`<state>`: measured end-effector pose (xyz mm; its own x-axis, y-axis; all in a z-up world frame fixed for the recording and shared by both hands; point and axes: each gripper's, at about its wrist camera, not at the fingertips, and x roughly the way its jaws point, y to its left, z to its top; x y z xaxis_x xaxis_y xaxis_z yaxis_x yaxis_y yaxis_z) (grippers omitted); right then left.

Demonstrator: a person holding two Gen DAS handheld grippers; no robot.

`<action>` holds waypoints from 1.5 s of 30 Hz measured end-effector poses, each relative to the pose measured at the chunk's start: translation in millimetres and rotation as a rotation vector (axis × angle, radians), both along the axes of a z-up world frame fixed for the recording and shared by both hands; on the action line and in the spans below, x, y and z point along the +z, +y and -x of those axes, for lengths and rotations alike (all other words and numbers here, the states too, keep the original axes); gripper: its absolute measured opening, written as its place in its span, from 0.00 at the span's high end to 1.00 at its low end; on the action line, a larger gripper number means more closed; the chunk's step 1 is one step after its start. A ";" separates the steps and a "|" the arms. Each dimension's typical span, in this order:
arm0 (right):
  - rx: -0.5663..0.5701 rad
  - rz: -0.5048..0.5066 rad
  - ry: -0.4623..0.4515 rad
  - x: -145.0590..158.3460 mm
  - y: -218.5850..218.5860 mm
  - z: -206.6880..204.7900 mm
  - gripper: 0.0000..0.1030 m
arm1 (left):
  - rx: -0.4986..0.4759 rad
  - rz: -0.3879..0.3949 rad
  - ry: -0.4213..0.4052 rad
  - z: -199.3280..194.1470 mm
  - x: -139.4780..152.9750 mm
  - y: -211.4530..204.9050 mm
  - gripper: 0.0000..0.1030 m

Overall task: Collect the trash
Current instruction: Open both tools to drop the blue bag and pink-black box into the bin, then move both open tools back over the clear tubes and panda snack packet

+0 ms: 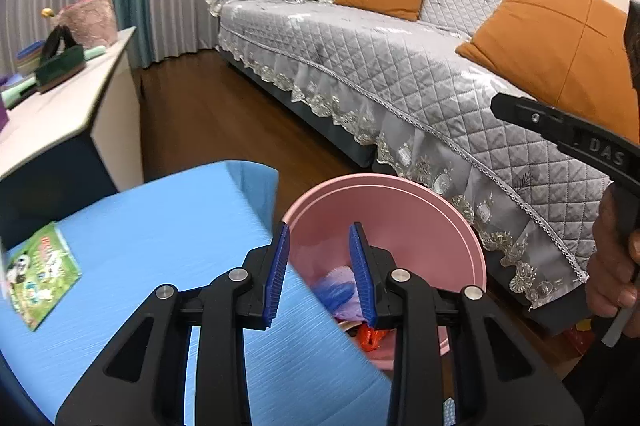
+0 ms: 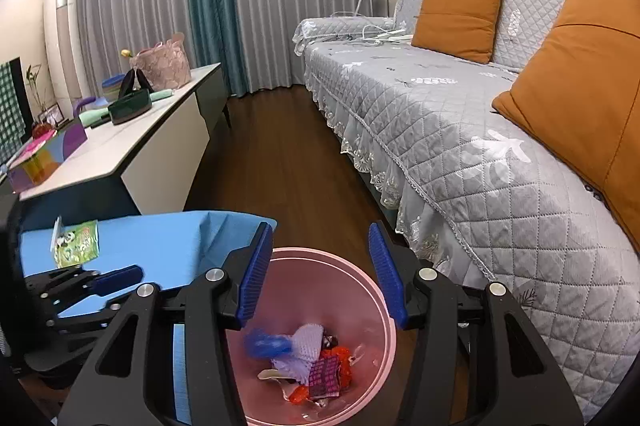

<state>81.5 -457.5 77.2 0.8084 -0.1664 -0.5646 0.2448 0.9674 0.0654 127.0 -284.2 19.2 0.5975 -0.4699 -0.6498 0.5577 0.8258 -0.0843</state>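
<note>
Both grippers hang over the pink bin beside the blue table. The left gripper is partly parted, empty; the right gripper gapes wider, empty. Wrappers lie in the bin, one blue piece blurred, perhaps falling. A green packet lies on the table.

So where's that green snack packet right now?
The green snack packet lies on the blue tablecloth, at the left in both views, left of the pink bin.

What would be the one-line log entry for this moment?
left tongs: open, empty | right tongs: open, empty | pink bin: holds wrappers | green packet: on blue table
</note>
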 end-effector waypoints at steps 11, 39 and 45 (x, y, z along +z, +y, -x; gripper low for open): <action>0.035 0.007 -0.046 20.0 31.5 11.0 0.50 | 0.064 0.004 -0.063 27.9 34.9 59.0 0.70; 0.170 0.051 -0.034 20.2 117.6 -18.7 0.50 | 0.353 0.034 -0.037 22.2 12.1 213.0 0.70; 0.196 0.053 -0.032 18.5 136.5 -30.4 0.50 | 0.395 0.050 -0.021 16.6 6.6 230.4 0.70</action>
<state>111.9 -321.0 95.6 0.8456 -0.0330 -0.5328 0.0505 0.9986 0.0183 110.4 -53.8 25.8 0.7512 -0.2320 -0.6179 0.2004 0.9722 -0.1214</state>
